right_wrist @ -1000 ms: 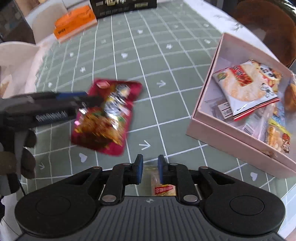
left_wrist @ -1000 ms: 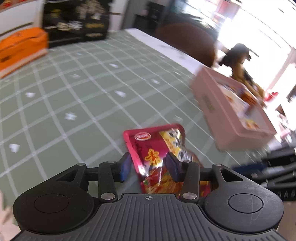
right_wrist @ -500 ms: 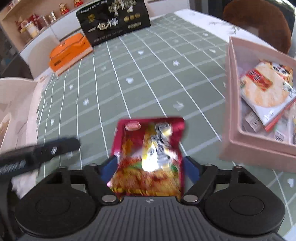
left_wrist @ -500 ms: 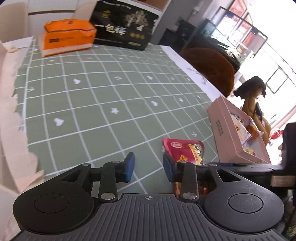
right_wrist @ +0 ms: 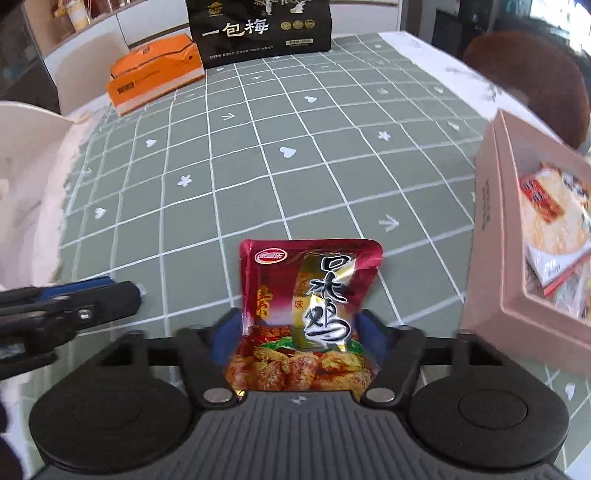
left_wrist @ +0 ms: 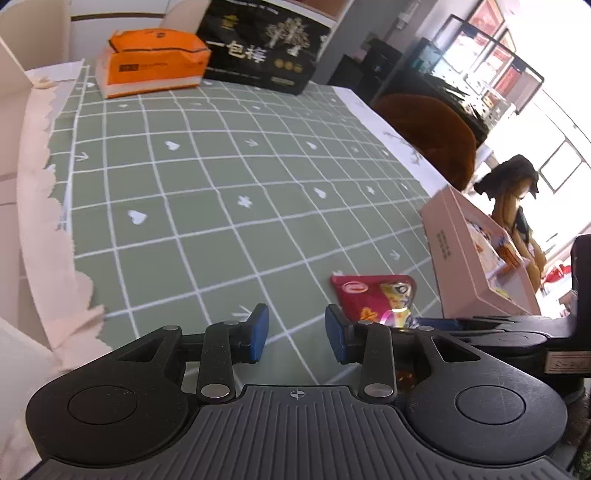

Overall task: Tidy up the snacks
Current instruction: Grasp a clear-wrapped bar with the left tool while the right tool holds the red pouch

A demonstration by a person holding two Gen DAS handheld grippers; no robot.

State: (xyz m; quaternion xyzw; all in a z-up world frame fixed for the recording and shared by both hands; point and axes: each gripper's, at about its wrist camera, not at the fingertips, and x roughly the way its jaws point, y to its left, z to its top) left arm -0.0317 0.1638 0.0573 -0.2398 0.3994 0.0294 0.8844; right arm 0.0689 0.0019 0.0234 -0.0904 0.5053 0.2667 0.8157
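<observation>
The right gripper [right_wrist: 297, 325], jaws just closing across the red snack packet [right_wrist: 308, 314], could crumple it or let it slip short of the pink box [right_wrist: 491, 258] to its right

The counter [right_wrist: 332, 155] wore a sage-green cloth ruled with a white grid and dotted with small white hearts, flowers and arrows. The snack packet [right_wrist: 310, 310] was glossy red with a gold band, black brush lettering and a red oval logo. The open box [right_wrist: 491, 236] was pale pink. A tissue pack [right_wrist: 155, 77] was bright orange above a white base, and the carton [right_wrist: 258, 29] behind was black with gold print. Each tool [left_wrist: 297, 332] was black with blue pads [left_wrist: 258, 332].
</observation>
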